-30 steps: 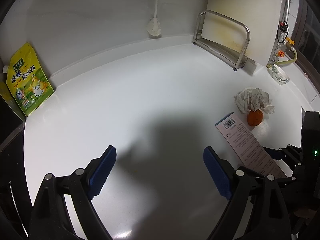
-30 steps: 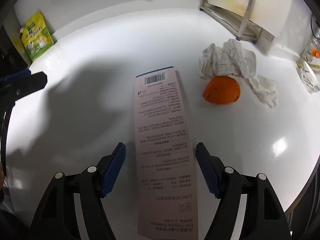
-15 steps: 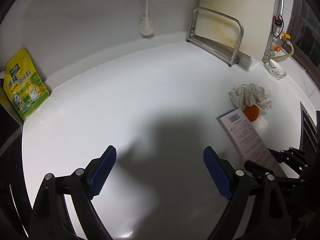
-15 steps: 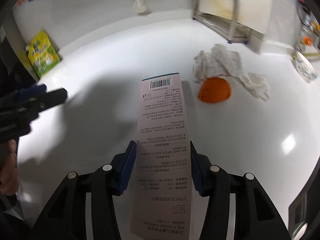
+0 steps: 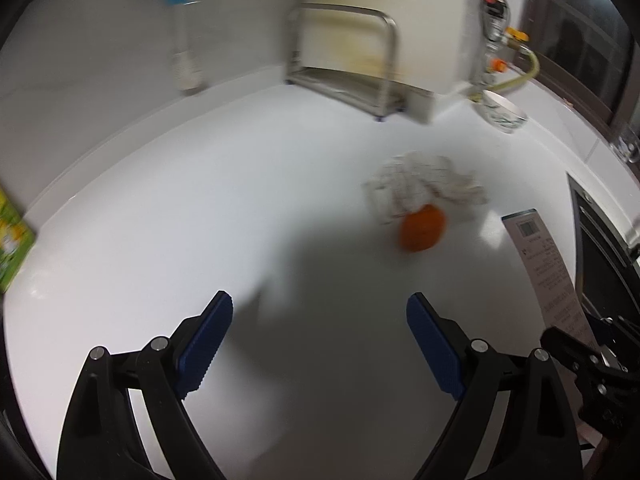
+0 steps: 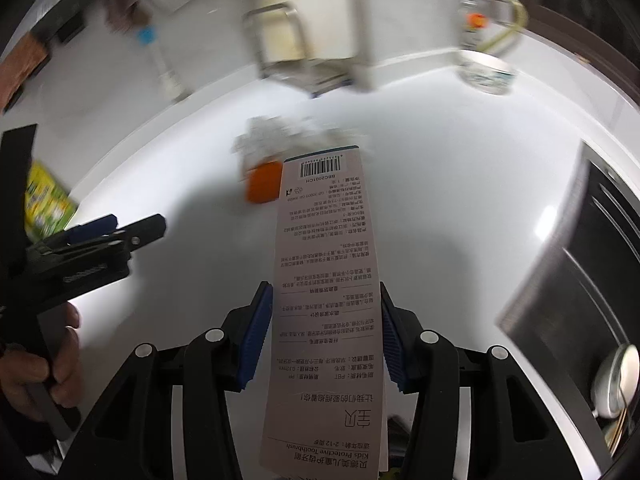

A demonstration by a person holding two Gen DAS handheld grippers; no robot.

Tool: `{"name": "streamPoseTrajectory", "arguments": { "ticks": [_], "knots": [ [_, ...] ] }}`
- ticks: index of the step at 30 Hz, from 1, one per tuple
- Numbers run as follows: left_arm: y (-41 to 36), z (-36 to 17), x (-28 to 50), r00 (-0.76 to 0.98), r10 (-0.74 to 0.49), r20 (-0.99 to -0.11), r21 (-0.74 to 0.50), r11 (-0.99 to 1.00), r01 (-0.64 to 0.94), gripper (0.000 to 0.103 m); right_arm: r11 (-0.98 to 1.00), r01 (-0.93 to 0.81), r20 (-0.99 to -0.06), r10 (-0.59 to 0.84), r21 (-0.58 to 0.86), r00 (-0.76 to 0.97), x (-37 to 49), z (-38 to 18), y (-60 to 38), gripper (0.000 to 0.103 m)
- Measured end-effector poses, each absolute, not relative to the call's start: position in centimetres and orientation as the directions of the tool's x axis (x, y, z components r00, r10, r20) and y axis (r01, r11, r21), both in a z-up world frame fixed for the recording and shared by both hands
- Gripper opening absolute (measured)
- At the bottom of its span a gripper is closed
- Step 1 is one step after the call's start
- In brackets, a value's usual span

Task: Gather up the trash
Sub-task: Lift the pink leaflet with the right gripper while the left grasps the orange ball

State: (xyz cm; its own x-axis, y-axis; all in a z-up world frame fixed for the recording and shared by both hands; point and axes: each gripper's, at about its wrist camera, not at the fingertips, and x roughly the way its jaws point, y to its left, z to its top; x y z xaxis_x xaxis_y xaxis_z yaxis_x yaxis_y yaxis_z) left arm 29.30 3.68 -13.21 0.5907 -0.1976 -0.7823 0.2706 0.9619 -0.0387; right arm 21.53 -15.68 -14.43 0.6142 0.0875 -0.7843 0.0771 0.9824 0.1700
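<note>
Right wrist: toothbrush box (image 6: pixel 326 300) points lengthwise away, barcode end farthest.

Home kitchen, white countertop (image 5: pixel 200 220), steel rack (image 5: pixel 344 60) holding cutting board, gas valve (image 5: pixel 500 65)

Counter (image 5: pixel 200 208): smooth glossy white, reflects light. Toothbrush pkg (image 6: pixel 328 280): matt printed card. Rack (image 5: pixel 348 64): brushed metal tube. Crumpled wad (image 5: pixel 420 188): prob. paper towel, blurred. Gripper pads (image 5: pixel 206 344): ribbed blue, rubbery; arms matt black plastic.
</note>
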Motion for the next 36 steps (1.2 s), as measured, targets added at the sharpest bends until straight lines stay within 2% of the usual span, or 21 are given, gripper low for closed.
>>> {"name": "streamPoseTrajectory", "arguments": {
  "ticks": [10,17,20,22,23,24,25,28,36],
  "knots": [
    [-3.9,-15.8,32.7,0.578,-0.235,-0.782,-0.04,0.943,0.329,0.087,0.946,0.255,-0.767,-0.01,0.201,0.641,17.7,-15.1,-21.0,0.049],
    [-5.4,-17.2,34.9,0.581,-0.204,-0.788,-0.029,0.955,0.296,0.085,0.933,0.285,-0.759,-0.02,0.22,0.651,16.5,-15.3,-22.0,0.049],
    [-5.8,-17.5,35.1,0.593,-0.177,-0.786,-0.001,0.958,0.285,0.071,0.929,0.291,-0.757,-0.018,0.229,0.653,16.4,-15.4,-22.1,0.049],
    [-5.9,-17.3,34.9,0.6,-0.188,-0.778,-0.004,0.955,0.295,0.049,0.928,0.291,-0.758,-0.014,0.233,0.652,16.3,-15.5,-22.1,0.049],
    [-5.9,-17.2,34.9,0.6,-0.195,-0.776,-0.007,0.954,0.3,0.044,0.928,0.29,-0.758,-0.012,0.235,0.652,16.3,-15.6,-22.1,0.049],
    [-5.8,-17.1,34.7,0.596,-0.204,-0.776,-0.015,0.952,0.307,0.033,0.928,0.287,-0.757,-0.007,0.239,0.653,16.3,-15.6,-22.0,0.049],
    [-5.7,-17.0,34.5,0.595,-0.203,-0.777,-0.014,0.952,0.306,0.03,0.928,0.284,-0.757,-0.003,0.242,0.654,16.3,-15.7,-21.8,0.049],
    [-5.1,-16.8,33.7,0.589,-0.211,-0.78,-0.022,0.95,0.312,0.022,0.927,0.275,-0.752,0.011,0.254,0.659,16.3,-15.6,-21.4,0.049],
    [-2.5,-14.7,29.5,0.595,-0.222,-0.772,0.009,0.933,0.359,0.021,0.932,0.232,-0.739,0.053,0.278,0.672,15.9,-15.2,-19.6,0.049]
  ]
}}
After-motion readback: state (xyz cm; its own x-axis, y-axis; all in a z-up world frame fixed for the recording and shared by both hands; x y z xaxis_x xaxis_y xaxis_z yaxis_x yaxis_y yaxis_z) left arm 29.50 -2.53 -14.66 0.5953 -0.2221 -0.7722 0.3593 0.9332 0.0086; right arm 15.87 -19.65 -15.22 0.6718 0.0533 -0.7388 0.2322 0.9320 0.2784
